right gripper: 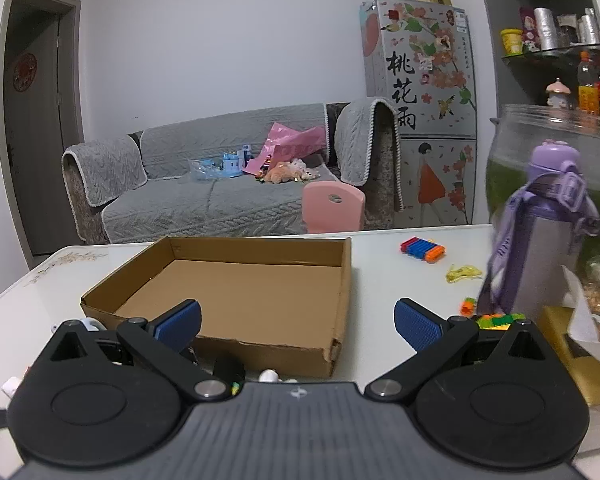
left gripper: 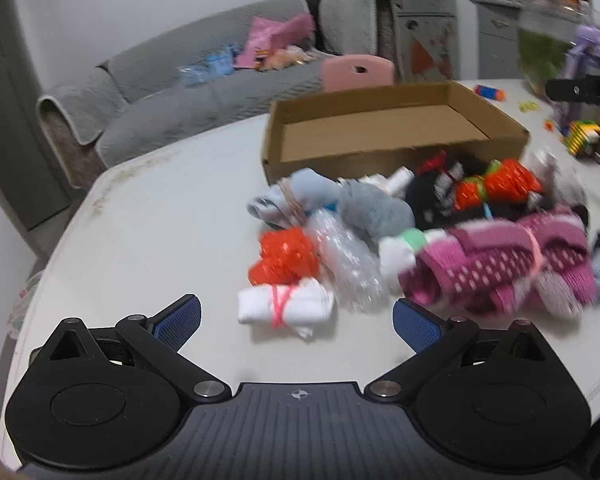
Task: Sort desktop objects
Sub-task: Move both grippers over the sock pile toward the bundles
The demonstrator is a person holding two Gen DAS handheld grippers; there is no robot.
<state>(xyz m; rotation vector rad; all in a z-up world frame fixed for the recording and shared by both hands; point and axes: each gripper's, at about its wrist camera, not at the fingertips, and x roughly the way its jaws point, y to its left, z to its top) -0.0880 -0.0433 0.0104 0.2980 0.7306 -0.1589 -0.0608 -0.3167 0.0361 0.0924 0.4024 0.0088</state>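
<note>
Left wrist view: left hand-held gripper (left gripper: pixel 296 322) hovers low over the white surface (left gripper: pixel 148 240), fingers spread wide, holding nothing. White sock bundle (left gripper: pixel 286 309), tied with a pink band, lies just ahead between the blue pads (left gripper: pixel 178 322), slightly left of centre, long axis running roughly across the fingers. Pile of rolled socks (left gripper: pixel 440 232) sits beyond and to the right; cardboard box (left gripper: pixel 380 128) stands behind the pile, looks bare inside. Picture is blurred, so whether anything touches the bundle cannot be told.
Right wrist view: right hand-held gripper (right gripper: pixel 298 328) also wide and holding nothing, raised over the box's near wall, pile mostly hidden beneath it. Left looks nearer to the white bundle
</note>
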